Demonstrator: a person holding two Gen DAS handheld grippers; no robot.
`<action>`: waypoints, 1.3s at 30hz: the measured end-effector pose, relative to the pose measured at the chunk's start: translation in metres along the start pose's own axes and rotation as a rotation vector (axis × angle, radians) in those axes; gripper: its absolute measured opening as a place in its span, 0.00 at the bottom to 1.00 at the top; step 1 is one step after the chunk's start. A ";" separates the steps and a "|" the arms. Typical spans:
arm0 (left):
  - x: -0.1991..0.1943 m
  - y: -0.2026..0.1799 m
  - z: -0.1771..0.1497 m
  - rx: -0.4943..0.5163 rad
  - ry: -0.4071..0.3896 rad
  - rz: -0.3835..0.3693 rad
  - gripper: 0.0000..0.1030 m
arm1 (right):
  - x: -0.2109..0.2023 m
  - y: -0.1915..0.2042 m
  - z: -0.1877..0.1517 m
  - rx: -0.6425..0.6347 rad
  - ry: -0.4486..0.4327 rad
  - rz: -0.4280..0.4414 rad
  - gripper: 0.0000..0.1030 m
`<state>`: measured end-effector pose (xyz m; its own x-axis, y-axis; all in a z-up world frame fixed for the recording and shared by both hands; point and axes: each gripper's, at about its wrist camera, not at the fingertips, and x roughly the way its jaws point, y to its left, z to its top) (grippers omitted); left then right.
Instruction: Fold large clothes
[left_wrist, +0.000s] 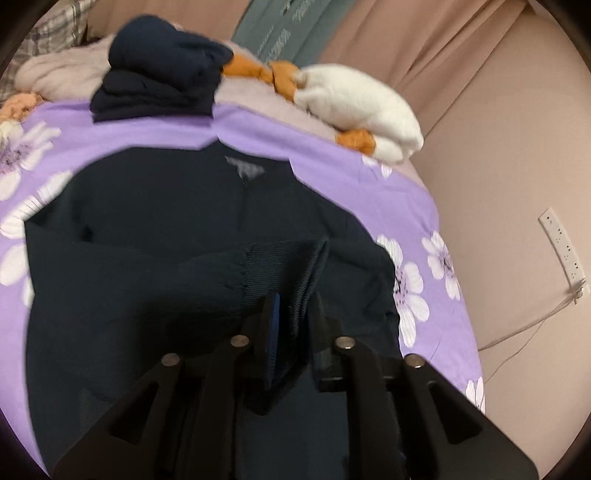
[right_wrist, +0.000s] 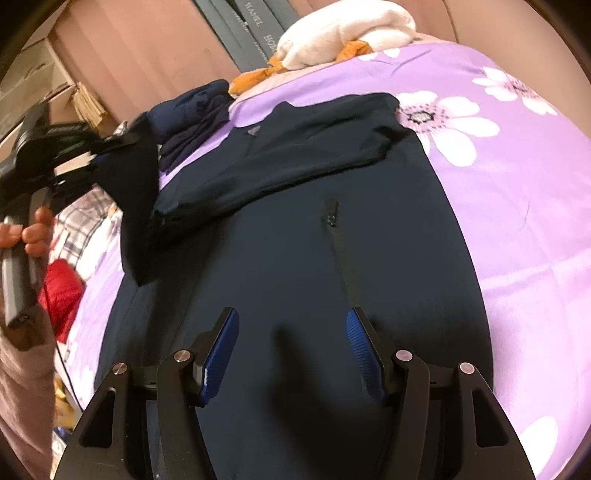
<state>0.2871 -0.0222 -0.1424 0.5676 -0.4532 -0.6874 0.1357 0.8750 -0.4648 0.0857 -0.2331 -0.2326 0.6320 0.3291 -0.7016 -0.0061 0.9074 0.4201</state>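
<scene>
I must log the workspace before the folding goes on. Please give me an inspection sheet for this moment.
Surface: purple flowered bedsheet, mostly covered by the garment.
Job's things: dark navy jacket spread flat, zipper up; one sleeve folded across the chest; ribbed cuff of the other sleeve lifted.
Clutter: folded navy clothes, white plush duck, red item.
Grippers: left gripper has the cuff between its fingers; right gripper open, empty, above the jacket.
Cables: thin white cord from a wall power strip.
Surroundings: pink curtain, plaid fabric.
</scene>
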 end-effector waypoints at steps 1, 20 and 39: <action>0.008 -0.001 -0.002 -0.021 0.019 -0.015 0.41 | 0.001 -0.001 0.000 0.004 0.003 -0.001 0.59; -0.099 0.153 -0.057 -0.162 -0.096 0.170 0.71 | 0.072 0.025 0.060 0.084 0.062 0.229 0.65; -0.108 0.241 -0.103 -0.439 -0.057 0.059 0.71 | 0.120 0.082 0.089 -0.087 0.113 0.046 0.06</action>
<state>0.1747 0.2195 -0.2376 0.6094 -0.3841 -0.6936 -0.2490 0.7379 -0.6274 0.2300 -0.1428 -0.2309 0.5382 0.3939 -0.7451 -0.1038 0.9083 0.4052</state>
